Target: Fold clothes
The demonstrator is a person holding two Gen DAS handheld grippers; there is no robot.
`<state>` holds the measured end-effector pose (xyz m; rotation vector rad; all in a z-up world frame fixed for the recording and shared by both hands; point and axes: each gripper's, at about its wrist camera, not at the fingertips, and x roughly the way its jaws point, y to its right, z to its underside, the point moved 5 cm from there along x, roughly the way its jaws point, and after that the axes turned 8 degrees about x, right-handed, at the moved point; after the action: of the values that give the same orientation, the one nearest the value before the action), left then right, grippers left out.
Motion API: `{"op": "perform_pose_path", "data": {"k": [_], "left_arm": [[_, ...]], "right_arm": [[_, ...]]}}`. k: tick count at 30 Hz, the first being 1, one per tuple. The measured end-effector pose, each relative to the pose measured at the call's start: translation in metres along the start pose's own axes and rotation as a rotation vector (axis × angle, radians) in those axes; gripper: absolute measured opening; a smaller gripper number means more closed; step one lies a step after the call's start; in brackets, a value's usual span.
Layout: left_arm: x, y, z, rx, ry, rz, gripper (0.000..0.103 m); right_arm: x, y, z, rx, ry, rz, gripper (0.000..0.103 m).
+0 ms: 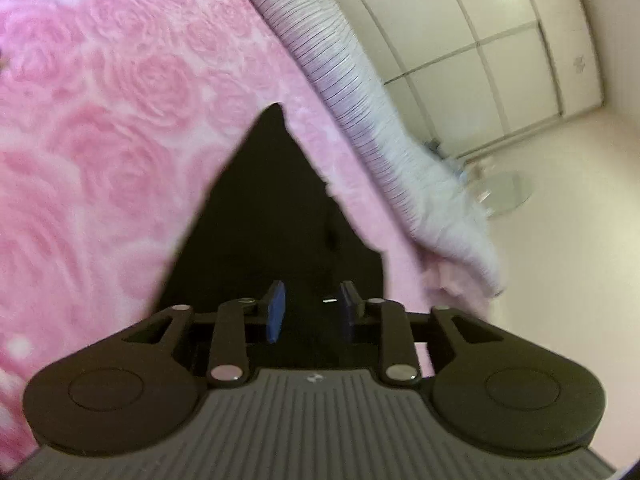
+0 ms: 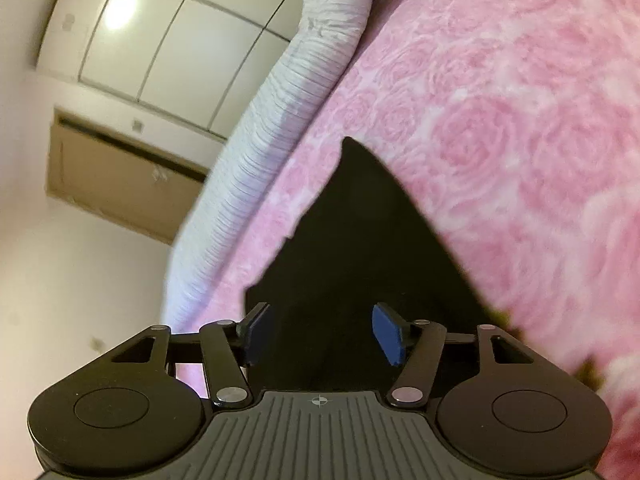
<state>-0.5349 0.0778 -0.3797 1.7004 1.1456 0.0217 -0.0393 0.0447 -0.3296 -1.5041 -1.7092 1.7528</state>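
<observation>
A black garment (image 1: 276, 208) lies on the pink rose-patterned blanket (image 1: 100, 128). In the left wrist view it shows as a dark triangle that narrows away from me. My left gripper (image 1: 311, 311) is over its wide end, its blue pads (image 1: 276, 312) apart with black cloth in the gap. The right wrist view shows the same black garment (image 2: 368, 240) on the blanket (image 2: 500, 128). My right gripper (image 2: 322, 335) stands open more widely, blue pads (image 2: 387, 334) on either side of the cloth. Neither pair of pads visibly pinches the fabric.
A grey-white ribbed bolster (image 1: 344, 80) runs along the bed's edge, seen also as the bolster (image 2: 280, 120) in the right view. Beyond it are pale floor (image 1: 560, 240), white wardrobe doors (image 2: 180, 40), a round glass object (image 1: 504, 192) and a brown cardboard box (image 2: 116, 176).
</observation>
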Motion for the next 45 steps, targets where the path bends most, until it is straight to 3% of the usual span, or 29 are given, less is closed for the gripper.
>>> {"op": "perform_pose_path", "data": {"k": [5,11,14,16,18,19,20,21,26,31,34,36,39,41,45], "left_arm": [[0.003,-0.011,0.006,0.093,-0.041,-0.043,0.036],[0.033,0.005,0.011,0.439,-0.123,-0.146,0.045],[0.050,0.002,0.015,0.518,-0.156,-0.189,0.046],[0.056,-0.002,0.019,0.519,-0.172,-0.188,0.043],[0.058,-0.003,0.022,0.523,-0.164,-0.182,0.029],[0.057,-0.003,0.023,0.536,-0.158,-0.189,0.009],[0.056,-0.003,0.023,0.544,-0.149,-0.191,0.005],[0.053,-0.002,0.021,0.544,-0.135,-0.186,0.005],[0.040,0.002,0.014,0.545,-0.066,-0.161,0.005],[0.040,0.018,0.002,0.605,-0.007,-0.148,0.005],[0.059,0.011,0.001,0.610,-0.055,-0.184,0.006],[0.068,-0.003,0.006,0.568,-0.100,-0.241,0.010],[0.052,-0.008,0.009,0.499,-0.067,-0.262,0.013],[0.025,-0.007,0.010,0.444,-0.022,-0.272,0.026],[-0.030,-0.013,0.024,0.251,0.014,-0.216,0.029]], "right_arm": [[0.010,0.015,0.013,-0.241,-0.046,0.138,0.060],[0.037,0.017,0.026,-0.545,-0.079,0.258,0.060],[0.055,0.017,0.029,-0.636,-0.098,0.275,0.060],[0.066,0.018,0.030,-0.671,-0.115,0.265,0.060],[0.078,0.018,0.032,-0.706,-0.133,0.255,0.060],[0.081,0.018,0.034,-0.717,-0.144,0.254,0.055],[0.084,0.018,0.038,-0.743,-0.156,0.247,0.024],[0.085,0.017,0.039,-0.751,-0.156,0.245,0.010],[0.075,0.013,0.034,-0.737,-0.115,0.212,0.007],[0.063,-0.002,0.025,-0.750,-0.023,0.180,0.006],[0.073,-0.004,0.018,-0.730,0.001,0.220,0.007],[0.090,0.008,0.015,-0.677,-0.059,0.275,0.008],[0.088,0.018,0.013,-0.592,-0.046,0.317,0.020],[0.068,0.016,0.013,-0.556,0.009,0.334,0.043],[0.010,0.019,0.021,-0.413,0.092,0.311,0.051]]}}
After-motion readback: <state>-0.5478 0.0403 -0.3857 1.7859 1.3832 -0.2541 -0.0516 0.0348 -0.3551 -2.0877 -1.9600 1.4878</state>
